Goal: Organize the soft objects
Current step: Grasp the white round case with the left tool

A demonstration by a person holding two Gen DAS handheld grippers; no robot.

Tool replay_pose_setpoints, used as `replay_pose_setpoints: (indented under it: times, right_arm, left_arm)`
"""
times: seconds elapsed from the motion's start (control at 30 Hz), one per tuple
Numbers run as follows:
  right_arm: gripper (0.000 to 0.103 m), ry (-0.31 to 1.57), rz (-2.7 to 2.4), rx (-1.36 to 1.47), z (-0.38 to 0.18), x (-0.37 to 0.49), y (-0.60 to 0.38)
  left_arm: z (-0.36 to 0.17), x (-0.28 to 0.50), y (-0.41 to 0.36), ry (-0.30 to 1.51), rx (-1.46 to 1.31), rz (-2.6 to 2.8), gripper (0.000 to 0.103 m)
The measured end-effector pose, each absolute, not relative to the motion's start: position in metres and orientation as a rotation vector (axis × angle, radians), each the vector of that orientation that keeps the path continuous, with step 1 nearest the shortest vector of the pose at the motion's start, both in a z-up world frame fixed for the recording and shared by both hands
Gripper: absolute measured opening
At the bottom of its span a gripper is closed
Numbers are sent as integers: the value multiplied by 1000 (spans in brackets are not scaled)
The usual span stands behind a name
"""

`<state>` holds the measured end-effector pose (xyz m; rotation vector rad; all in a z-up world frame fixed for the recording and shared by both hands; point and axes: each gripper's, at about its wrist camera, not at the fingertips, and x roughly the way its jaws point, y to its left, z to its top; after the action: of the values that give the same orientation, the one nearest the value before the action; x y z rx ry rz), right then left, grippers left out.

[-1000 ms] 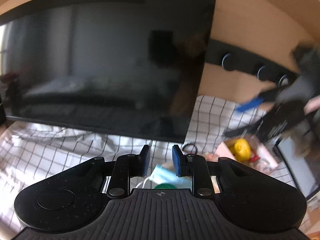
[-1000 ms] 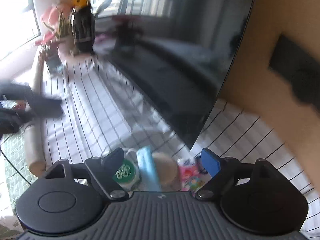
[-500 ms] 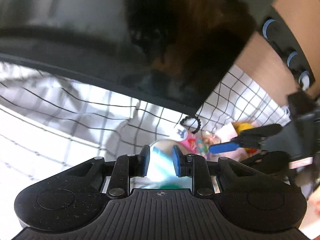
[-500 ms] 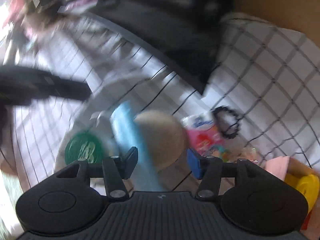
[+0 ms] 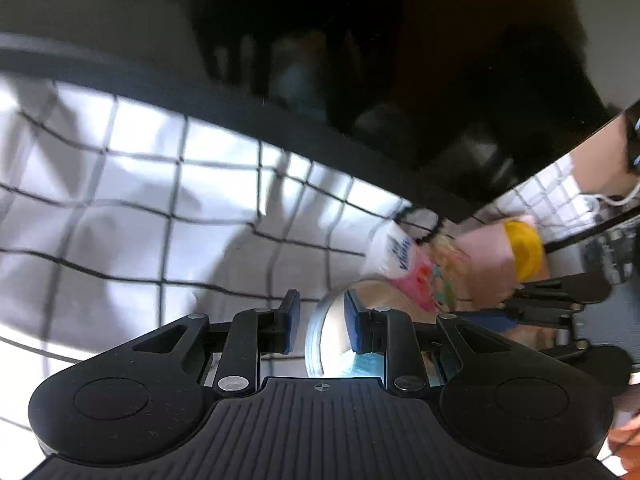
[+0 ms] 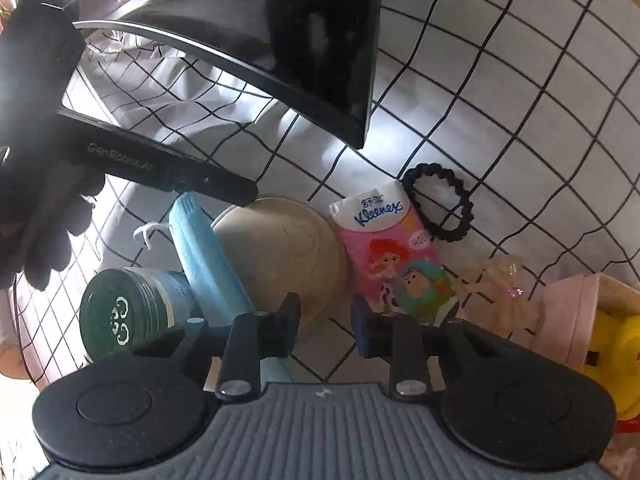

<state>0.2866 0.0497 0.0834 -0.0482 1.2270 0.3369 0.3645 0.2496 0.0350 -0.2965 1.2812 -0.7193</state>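
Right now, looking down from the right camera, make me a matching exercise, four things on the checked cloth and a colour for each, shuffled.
Things:
1. scalloped hair tie
2. folded face mask
3. round jar lid
4. soft toy in the pink box

Colours:
A. dark green
B. yellow
C. black
D. light blue

Pairs: 1-C, 2-D, 3-A, 4-B

One mask (image 6: 204,264), one tissue pack (image 6: 390,256)
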Motion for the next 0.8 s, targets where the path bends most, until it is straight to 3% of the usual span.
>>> replay_pose_setpoints:
  times: [0.07,0.23,0.5,0.8]
  right_arm:
    - [27,1226,347,-63,82,287,52]
    - [27,1223,360,-69,84,286,52]
    - [27,1226,371,-26,80,285,49]
    - [27,1175,446,-22,92,276,55]
  left_arm:
    - [32,364,249,1299,-321,-765,33]
    - [32,364,244,1321,-281,-786,36]
    - [19,361,230,1369,-308,-798,57]
    - [44,342,218,1327,-255,-855,57]
